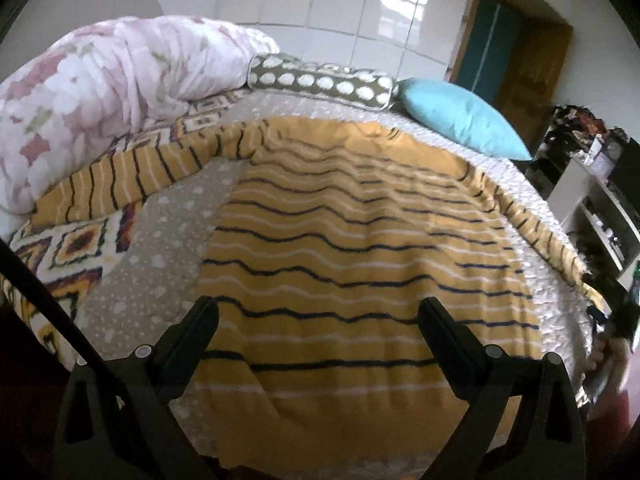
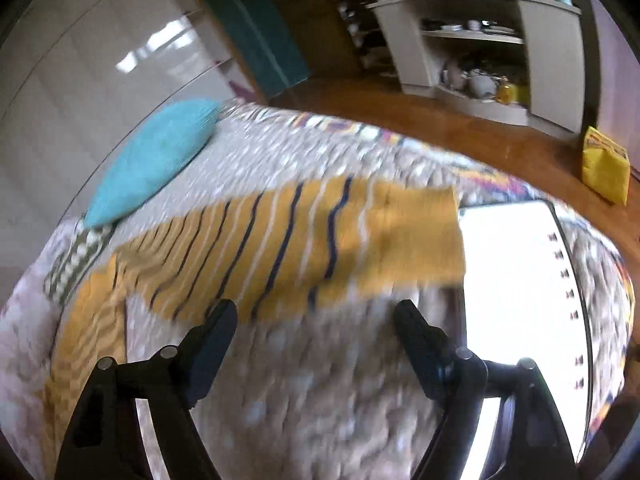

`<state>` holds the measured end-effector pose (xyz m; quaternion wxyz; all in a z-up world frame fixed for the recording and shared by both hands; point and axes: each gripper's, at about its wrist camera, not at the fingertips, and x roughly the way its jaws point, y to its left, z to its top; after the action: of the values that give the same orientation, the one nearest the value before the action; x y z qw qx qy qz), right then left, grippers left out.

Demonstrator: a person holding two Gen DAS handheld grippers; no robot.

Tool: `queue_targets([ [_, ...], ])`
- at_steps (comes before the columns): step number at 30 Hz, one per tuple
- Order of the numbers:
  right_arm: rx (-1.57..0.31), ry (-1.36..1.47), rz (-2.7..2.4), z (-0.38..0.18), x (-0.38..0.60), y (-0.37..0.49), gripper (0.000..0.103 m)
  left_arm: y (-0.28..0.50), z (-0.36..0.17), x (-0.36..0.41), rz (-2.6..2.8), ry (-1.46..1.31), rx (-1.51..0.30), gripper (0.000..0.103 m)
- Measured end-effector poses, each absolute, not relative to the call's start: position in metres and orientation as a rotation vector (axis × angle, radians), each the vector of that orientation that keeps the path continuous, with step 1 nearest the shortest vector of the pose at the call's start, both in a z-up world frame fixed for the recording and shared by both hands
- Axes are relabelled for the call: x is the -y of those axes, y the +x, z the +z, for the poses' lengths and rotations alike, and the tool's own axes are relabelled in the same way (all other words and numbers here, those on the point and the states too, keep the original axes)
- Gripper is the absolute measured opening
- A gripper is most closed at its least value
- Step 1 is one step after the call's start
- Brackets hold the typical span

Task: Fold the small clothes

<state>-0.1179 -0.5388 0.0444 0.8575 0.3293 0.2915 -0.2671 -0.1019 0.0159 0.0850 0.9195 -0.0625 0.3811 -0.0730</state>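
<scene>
A mustard-yellow sweater with navy and white stripes lies spread flat on the bed, its sleeves out to both sides. My left gripper is open and empty, hovering over the sweater's lower body near the hem. In the right wrist view one sleeve of the sweater stretches across the bed, cuff to the right. My right gripper is open and empty, just short of the sleeve's near edge, over the spotted bedspread. That view is motion-blurred.
A pink floral duvet is bunched at the back left, beside a spotted bolster and a blue pillow. A bright white sheet-like object lies right of my right gripper. Shelves and a yellow bag stand beyond the bed.
</scene>
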Motion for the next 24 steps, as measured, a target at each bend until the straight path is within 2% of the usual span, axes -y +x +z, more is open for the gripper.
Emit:
queue_targets([
  [1,-0.619,0.703,-0.579,0.045,0.544,-0.113,0.084,-0.104,0.088,-0.015,-0.154,-0.130,-0.774,0.100],
  [2,-0.604,0.707,-0.592,0.046,0.553,-0.114,0.079,-0.106,0.091,-0.015,-0.158,-0.132,-0.764,0.100],
  [3,-0.608,0.715,-0.605,0.047,0.562,-0.108,0.058,-0.107,0.094,-0.015,-0.158,-0.135,-0.758,0.100],
  [4,-0.643,0.715,-0.620,0.045,0.557,-0.096,0.041,-0.108,0.097,-0.017,-0.158,-0.139,-0.750,0.100],
  [5,-0.672,0.717,-0.620,0.045,0.559,-0.090,0.012,-0.108,0.100,-0.019,-0.157,-0.143,-0.745,0.100],
  [6,-0.686,0.728,-0.613,0.045,0.561,-0.085,0.008,-0.108,0.102,-0.022,-0.155,-0.148,-0.741,0.100],
  [15,-0.545,0.626,-0.699,0.139,0.602,-0.062,0.007,-0.115,0.124,-0.086,-0.076,-0.217,-0.666,0.100],
  [19,-0.592,0.418,-0.624,0.169,0.546,-0.005,0.006,-0.119,0.123,-0.113,-0.025,-0.233,-0.644,0.100],
  [24,-0.670,0.224,-0.332,0.170,0.401,0.079,0.006,-0.122,0.115,-0.149,0.029,-0.274,-0.636,0.100],
])
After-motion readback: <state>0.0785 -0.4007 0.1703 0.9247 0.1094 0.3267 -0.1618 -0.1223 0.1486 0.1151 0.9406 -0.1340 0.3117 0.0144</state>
